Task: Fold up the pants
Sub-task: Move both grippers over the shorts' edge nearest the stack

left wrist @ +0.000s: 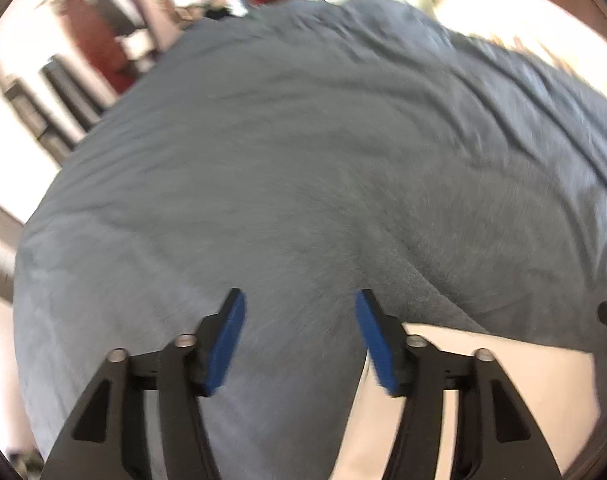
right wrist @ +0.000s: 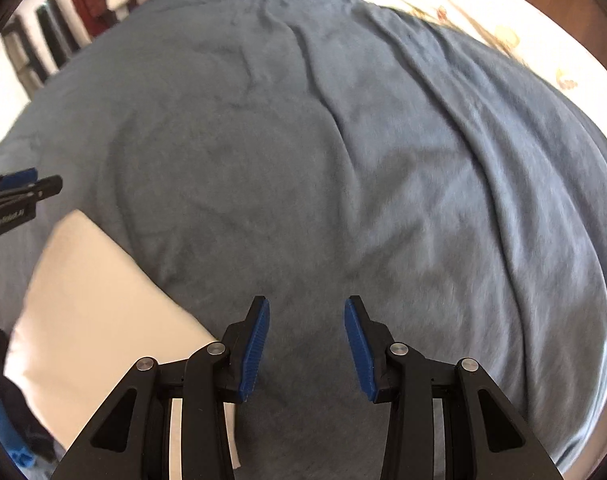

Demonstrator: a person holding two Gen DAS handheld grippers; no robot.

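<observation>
Cream-white cloth, apparently the pants point(right wrist: 99, 300), is lying flat on the blue blanket point(right wrist: 343, 160) between both tools. Left gripper point(left wrist: 299, 336) and right gripper point(right wrist: 306, 344) are hovering with jaws apart, empty. Fabric is looking soft and light; pinching an edge or corner seems advisable.

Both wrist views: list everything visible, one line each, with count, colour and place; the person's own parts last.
blanket: one, grey-blue, wrinkled, spread over the bed and filling most of both views.
cream item: one, folded and flat, on the blanket at the near left in the right wrist view; whether it is the pants cannot be told.
patterned pillow: one, cream with tan print, far right beyond the blanket.
room furniture: blurred dark and red shapes, far left.
left hand-held gripper: one, black with blue pads, open, empty.
right hand-held gripper: one, same colours, open, empty.
</observation>
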